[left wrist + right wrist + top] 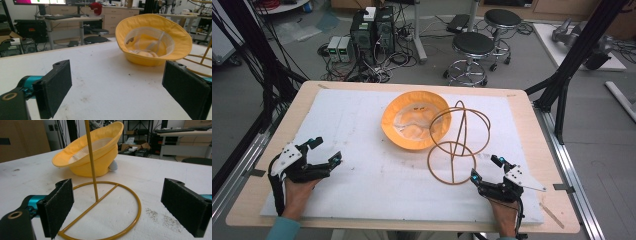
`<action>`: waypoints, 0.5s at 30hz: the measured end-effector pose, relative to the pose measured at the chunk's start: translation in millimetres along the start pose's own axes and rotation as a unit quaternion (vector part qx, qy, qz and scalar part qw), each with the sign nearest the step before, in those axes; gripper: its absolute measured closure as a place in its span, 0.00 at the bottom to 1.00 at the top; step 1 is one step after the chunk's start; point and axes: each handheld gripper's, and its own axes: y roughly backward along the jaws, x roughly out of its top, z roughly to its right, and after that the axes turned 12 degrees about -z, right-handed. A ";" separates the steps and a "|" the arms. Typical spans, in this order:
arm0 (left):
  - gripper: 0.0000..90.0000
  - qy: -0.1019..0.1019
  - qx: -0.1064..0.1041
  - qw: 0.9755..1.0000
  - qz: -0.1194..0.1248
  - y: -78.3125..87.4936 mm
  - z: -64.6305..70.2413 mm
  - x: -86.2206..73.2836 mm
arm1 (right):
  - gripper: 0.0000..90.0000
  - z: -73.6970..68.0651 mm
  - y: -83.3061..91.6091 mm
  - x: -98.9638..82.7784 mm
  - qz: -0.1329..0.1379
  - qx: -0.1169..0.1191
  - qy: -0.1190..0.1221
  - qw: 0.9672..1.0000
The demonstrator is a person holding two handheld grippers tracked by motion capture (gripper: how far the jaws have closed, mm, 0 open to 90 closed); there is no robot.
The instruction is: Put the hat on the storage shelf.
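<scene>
High view lays out the whole bench [272, 150]: a yellow hat [409, 112] lies brim-up at centre frame, and a wire stand [457, 145] sits just to its right, its upper ring overlapping the hat's edge. The left gripper [326, 150] rests at the lower left, the right gripper [485, 167] at the lower right beside the stand's base ring; both have jaws spread wide and hold nothing.

Left gripper view adds the hat's pale lining, with the hat [152, 40] at upper right, well beyond the jaws and nearer the right one; a bit of the stand [200, 62] shows at the right edge.

Right gripper view shows the stand's base ring [105, 207] lying between the open jaws, its upright rod rising left of centre, the hat [91, 152] behind it.
</scene>
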 end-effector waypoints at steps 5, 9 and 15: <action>0.09 -0.021 -0.012 1.000 -0.008 -9.2 -0.7 24.6 | 0.11 0.0 -0.2 0.2 -0.001 0.000 0.001 1.000; 0.09 -0.042 -0.027 0.999 -0.017 -21.7 -0.7 48.9 | 0.11 -0.3 -0.1 0.2 -0.003 0.001 -0.001 1.000; 0.09 -0.043 -0.049 0.997 -0.032 -38.6 -1.3 65.5 | 0.11 -0.3 -0.5 0.3 -0.004 0.000 0.001 1.000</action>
